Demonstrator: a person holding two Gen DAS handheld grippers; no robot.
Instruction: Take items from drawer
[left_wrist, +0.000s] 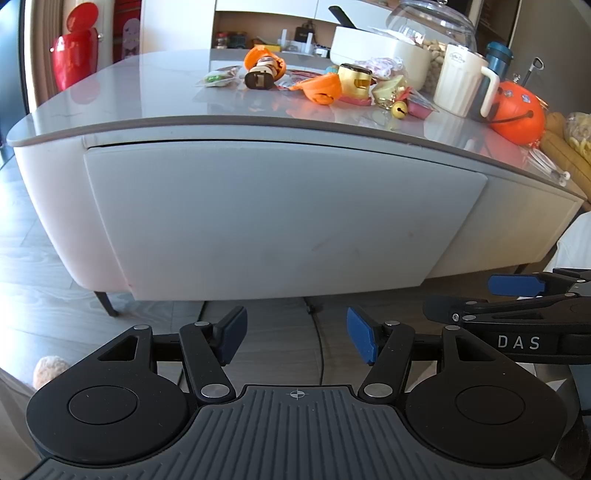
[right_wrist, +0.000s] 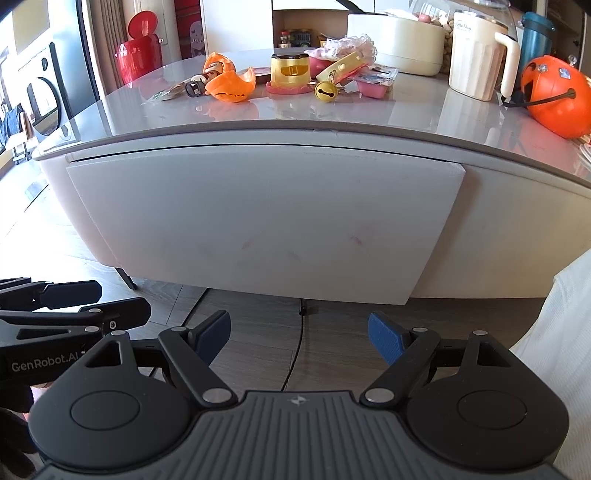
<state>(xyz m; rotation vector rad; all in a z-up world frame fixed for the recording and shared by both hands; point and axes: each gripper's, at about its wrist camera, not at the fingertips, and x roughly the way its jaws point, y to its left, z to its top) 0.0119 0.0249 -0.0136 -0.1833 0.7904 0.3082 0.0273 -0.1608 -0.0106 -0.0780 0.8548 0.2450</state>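
Note:
A white drawer front (left_wrist: 280, 218) (right_wrist: 258, 218) fills the side of a low table, its top edge standing slightly out from the grey tabletop (left_wrist: 147, 92) (right_wrist: 332, 118). The drawer's inside is hidden. My left gripper (left_wrist: 295, 338) is open and empty, held low in front of the drawer above the floor. My right gripper (right_wrist: 299, 338) is open too, nothing between its blue pads, level with the left one. Each gripper shows at the edge of the other's view: the right gripper (left_wrist: 517, 306) and the left gripper (right_wrist: 70, 306).
The tabletop holds orange pumpkin shells (left_wrist: 319, 88) (right_wrist: 231, 86), a gold toy (right_wrist: 290, 72), a bell (right_wrist: 325, 90), a cream jug (left_wrist: 463, 83) (right_wrist: 476, 55), an orange pumpkin bucket (left_wrist: 517, 114) (right_wrist: 557, 99). A cable (left_wrist: 317, 332) runs across the wooden floor. A red bin (left_wrist: 75, 48) stands behind.

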